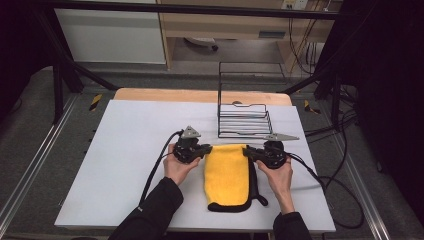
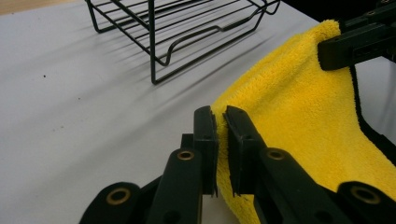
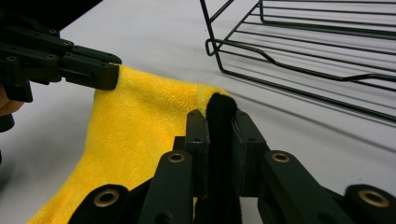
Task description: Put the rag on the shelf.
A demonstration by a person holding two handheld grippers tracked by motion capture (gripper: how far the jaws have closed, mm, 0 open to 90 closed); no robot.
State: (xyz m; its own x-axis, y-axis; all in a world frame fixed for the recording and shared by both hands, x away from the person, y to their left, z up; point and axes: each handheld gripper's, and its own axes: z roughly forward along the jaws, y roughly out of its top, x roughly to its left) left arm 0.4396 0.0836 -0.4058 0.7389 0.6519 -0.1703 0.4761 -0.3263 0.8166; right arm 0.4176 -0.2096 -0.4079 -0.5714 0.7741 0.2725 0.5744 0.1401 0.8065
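1. My left tool (image 1: 204,150) is clamped on the far left corner of the yellow cloth (image 1: 227,172); in the left gripper view the two black jaws pinch the yellow edge (image 2: 280,116) tight, only a thin slit between them
2. My right tool (image 1: 248,151) is clamped on the far right corner; in the right gripper view the jaws squeeze the black trim (image 3: 221,112) of the cloth, with the yellow face (image 3: 140,130) spreading off to the left
3. Cloth is a yellow microfibre towel with a black border, lying lengthwise on the white surface (image 1: 125,150), its far edge held between the two tools, its near end flat toward my side
4. Far edge looks slightly raised off the surface at both corners; the middle sags a little between the grips
5. A small black loop or tag pokes out at the near right corner of the cloth
6. Black wire rack (image 1: 244,120) stands on the surface just beyond the cloth, closer to my right tool, not touching either; also seen in the left gripper view (image 2: 187,28) and the right gripper view (image 3: 317,51)
7. Each hand wraps its tool from behind, dark sleeves coming in from the near edge, cables trailing back off both tools
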